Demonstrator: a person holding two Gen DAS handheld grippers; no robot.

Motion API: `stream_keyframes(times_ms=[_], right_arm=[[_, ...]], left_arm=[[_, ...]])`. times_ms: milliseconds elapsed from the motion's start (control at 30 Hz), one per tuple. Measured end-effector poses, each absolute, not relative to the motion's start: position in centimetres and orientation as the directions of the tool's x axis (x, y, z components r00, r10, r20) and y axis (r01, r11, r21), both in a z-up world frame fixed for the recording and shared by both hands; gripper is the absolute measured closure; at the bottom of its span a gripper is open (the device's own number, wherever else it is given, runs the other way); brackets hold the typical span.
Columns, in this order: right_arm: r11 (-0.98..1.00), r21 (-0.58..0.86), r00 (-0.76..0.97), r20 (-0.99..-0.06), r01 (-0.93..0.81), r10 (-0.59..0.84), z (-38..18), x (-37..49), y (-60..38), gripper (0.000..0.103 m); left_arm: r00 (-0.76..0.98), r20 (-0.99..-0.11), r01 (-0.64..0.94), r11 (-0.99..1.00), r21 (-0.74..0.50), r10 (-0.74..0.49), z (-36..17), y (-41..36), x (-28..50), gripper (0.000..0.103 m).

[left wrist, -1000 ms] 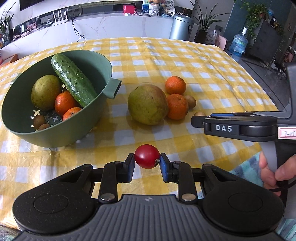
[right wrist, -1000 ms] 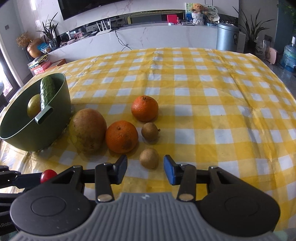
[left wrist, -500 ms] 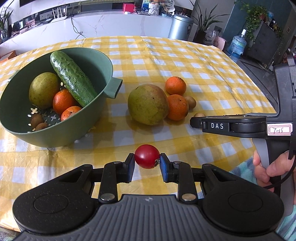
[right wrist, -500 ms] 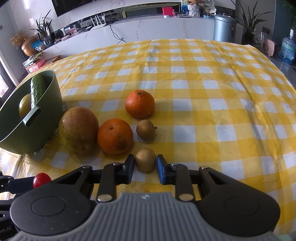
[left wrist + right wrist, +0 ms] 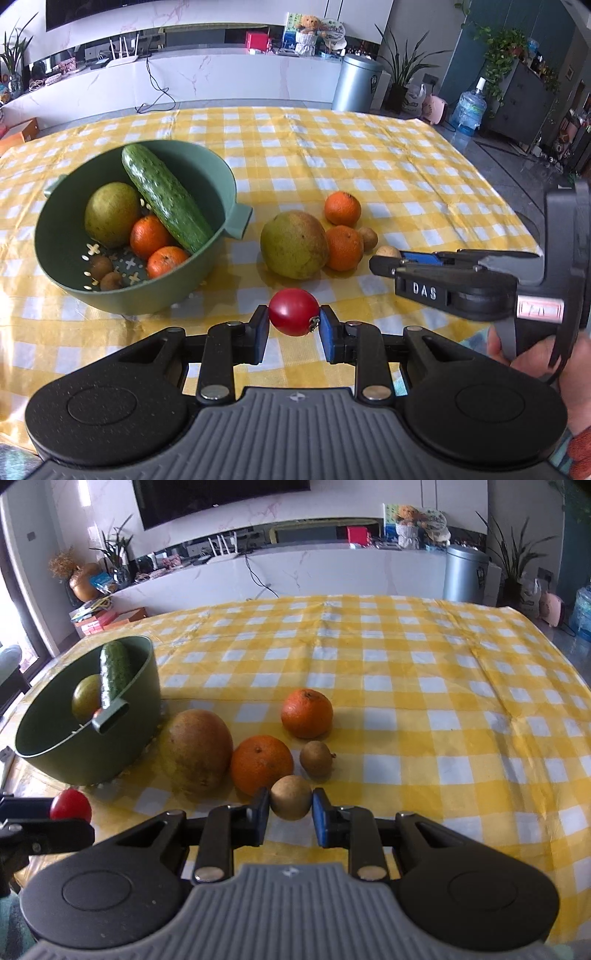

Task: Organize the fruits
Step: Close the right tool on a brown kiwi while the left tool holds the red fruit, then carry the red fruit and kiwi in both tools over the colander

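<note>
My left gripper (image 5: 294, 325) clamps a red tomato (image 5: 293, 312) between its blue pads. Ahead-left sits the green bowl (image 5: 221, 177); ahead lies a large pear (image 5: 293, 244). My right gripper (image 5: 391, 260) extends in from the right, closed on a small brown fruit (image 5: 388, 252).

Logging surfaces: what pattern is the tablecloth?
Yellow-and-white checks on the tablecloth; clearest in the right wrist view.

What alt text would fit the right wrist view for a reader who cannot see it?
The right claw is shut on a small brown fruit above a yellow checked tablecloth. Beyond lie two oranges, a large pear and a green bowl with a cucumber.
</note>
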State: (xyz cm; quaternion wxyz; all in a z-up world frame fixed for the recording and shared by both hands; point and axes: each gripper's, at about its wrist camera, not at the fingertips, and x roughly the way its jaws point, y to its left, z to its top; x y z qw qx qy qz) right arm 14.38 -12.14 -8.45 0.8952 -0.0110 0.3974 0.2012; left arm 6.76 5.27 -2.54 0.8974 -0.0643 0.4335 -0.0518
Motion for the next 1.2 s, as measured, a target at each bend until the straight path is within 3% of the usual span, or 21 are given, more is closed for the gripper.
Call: stream_keyframes(times_ms=[167, 367, 567, 900, 1200], right_arm=[[0.873, 0.134, 0.622, -0.652, -0.468, 0.433, -6.9, 12.4, -11.6, 0.082], [0.820, 0.219, 0.561, -0.635, -0.528, 0.531, -5.0, 11.8, -10.5, 0.082], [0.728, 0.202, 0.497, -0.612, -0.655, 0.616, -1.7, 11.7, -6.4, 0.082], [0.600, 0.133, 0.360, -0.691, -0.789, 0.627, -0.4, 14.1, 1.1, 0.082], [0.524, 0.151, 0.235, -0.766, -0.839, 0.598, -2.2, 17.2, 5.3, 0.082]], left_arm=[[0.626, -0.763, 0.058, 0.985, -0.159, -0.160, -0.4, 6.4, 6.6, 0.071], [0.630, -0.762, 0.075, 0.989, -0.129, -0.147, 2.1, 8.6, 6.7, 0.071], [0.633, -0.767, 0.025, 0.993, -0.118, -0.107, 3.0, 11.7, 7.7, 0.071], [0.568, -0.821, -0.088, 0.987, -0.131, -0.058, 1.2, 16.3, 10.6, 0.071], [0.452, -0.891, -0.001, 0.999, -0.045, -0.040, -1.1, 18.7, 12.6, 0.071]])
